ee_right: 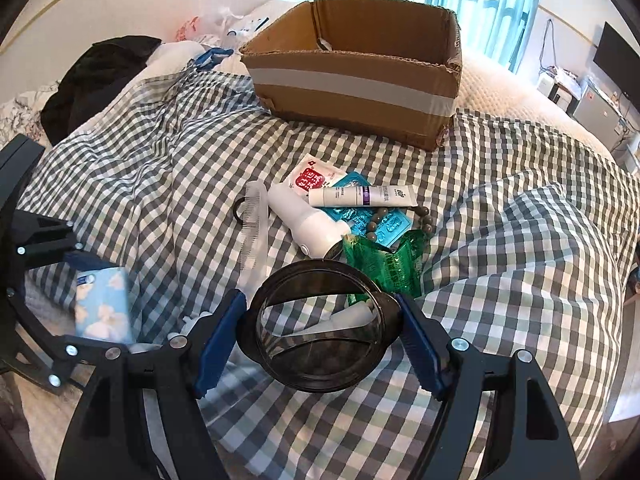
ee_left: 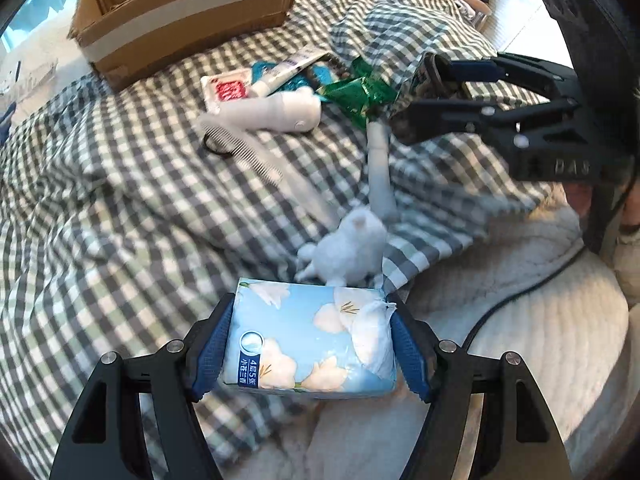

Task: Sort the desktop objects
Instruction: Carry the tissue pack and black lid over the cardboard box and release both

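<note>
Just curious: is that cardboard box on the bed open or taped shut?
Open. The cardboard box has no lid across its top, and its bare inner walls show.

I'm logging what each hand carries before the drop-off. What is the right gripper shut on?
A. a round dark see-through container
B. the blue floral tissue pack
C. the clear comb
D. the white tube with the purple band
A: in the right wrist view the right gripper has its blue pads pressed on both sides of the round dark see-through container; the tissue pack sits in the left gripper.
</note>
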Action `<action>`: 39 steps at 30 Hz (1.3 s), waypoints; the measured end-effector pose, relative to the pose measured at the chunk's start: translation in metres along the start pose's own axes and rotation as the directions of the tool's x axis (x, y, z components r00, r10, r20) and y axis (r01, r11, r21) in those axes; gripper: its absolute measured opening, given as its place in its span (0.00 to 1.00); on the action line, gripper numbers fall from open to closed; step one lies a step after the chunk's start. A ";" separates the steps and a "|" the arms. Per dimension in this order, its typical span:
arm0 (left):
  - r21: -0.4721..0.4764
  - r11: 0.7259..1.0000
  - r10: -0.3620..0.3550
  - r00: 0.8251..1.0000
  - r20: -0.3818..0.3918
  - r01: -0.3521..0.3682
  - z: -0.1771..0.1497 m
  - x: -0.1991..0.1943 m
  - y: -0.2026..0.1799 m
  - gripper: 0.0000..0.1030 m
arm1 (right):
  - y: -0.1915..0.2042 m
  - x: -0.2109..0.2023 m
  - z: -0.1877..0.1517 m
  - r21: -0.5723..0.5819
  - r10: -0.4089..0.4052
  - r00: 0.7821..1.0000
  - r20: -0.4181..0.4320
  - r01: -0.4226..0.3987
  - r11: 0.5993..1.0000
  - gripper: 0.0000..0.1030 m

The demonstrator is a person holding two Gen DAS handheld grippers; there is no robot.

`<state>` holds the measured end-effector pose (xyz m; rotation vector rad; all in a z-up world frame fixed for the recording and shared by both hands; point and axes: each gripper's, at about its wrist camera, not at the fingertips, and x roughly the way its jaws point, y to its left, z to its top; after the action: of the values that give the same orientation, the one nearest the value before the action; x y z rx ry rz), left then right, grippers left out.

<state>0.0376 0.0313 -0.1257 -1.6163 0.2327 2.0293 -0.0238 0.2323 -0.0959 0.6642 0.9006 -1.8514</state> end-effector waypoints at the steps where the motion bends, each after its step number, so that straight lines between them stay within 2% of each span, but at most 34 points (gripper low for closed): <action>1: -0.007 1.000 -0.002 1.000 -0.007 0.002 -0.004 -0.003 0.002 0.72 | 0.000 0.000 0.000 0.000 0.001 1.000 0.000 -0.001 1.000 0.73; 4: -0.023 1.000 -0.021 0.999 -0.027 0.020 -0.013 -0.008 0.008 0.72 | 0.001 0.000 0.000 -0.001 0.006 1.000 0.000 -0.006 1.000 0.73; 10: -0.054 0.998 0.021 0.999 -0.038 -0.023 -0.027 -0.017 0.021 0.72 | 0.002 -0.002 0.003 -0.003 0.007 1.000 0.013 -0.007 1.000 0.73; 12: -0.069 0.996 0.050 0.999 -0.013 -0.051 -0.025 -0.021 0.026 0.72 | 0.001 -0.005 0.006 -0.004 0.000 1.000 0.026 0.000 1.000 0.73; 16: -0.095 0.994 0.066 0.996 0.068 -0.059 -0.008 -0.036 0.037 0.72 | 0.001 -0.015 0.013 -0.013 -0.007 0.998 0.060 0.008 1.000 0.73; 18: -0.099 0.992 0.094 0.989 0.114 -0.083 0.003 -0.042 0.040 0.72 | 0.000 -0.021 0.018 -0.015 -0.018 0.997 0.077 0.019 1.000 0.73; 23: -0.109 0.991 0.095 0.969 0.227 -0.072 0.035 -0.059 0.043 0.72 | -0.006 -0.033 0.035 -0.025 -0.034 0.991 0.126 0.038 0.999 0.73; 26: -0.152 0.983 0.147 0.944 0.296 -0.105 0.057 -0.069 0.048 0.72 | -0.011 -0.042 0.053 -0.028 -0.037 0.984 0.174 0.042 0.999 0.73; 29: -0.203 0.968 0.214 0.905 0.368 -0.146 0.079 -0.082 0.055 0.72 | -0.022 -0.051 0.078 -0.023 -0.042 0.971 0.234 0.048 0.999 0.73; 32: -0.249 0.949 0.289 0.843 0.455 -0.191 0.106 -0.097 0.064 0.72 | -0.033 -0.054 0.107 -0.006 -0.035 0.959 0.282 0.038 0.999 0.73; 34: -0.275 0.939 0.320 0.821 0.472 -0.208 0.123 -0.100 0.072 0.72 | -0.041 -0.052 0.125 0.005 -0.029 0.955 0.296 0.028 1.000 0.73; 39: -0.322 0.925 0.348 0.796 0.495 -0.204 0.171 -0.098 0.091 0.72 | -0.061 -0.038 0.173 0.034 0.063 0.942 0.331 -0.078 0.996 0.73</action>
<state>-0.1397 0.0017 -0.0039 -1.1024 -0.0059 2.7547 -0.0745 0.1290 0.0513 0.3914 0.6074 -1.8533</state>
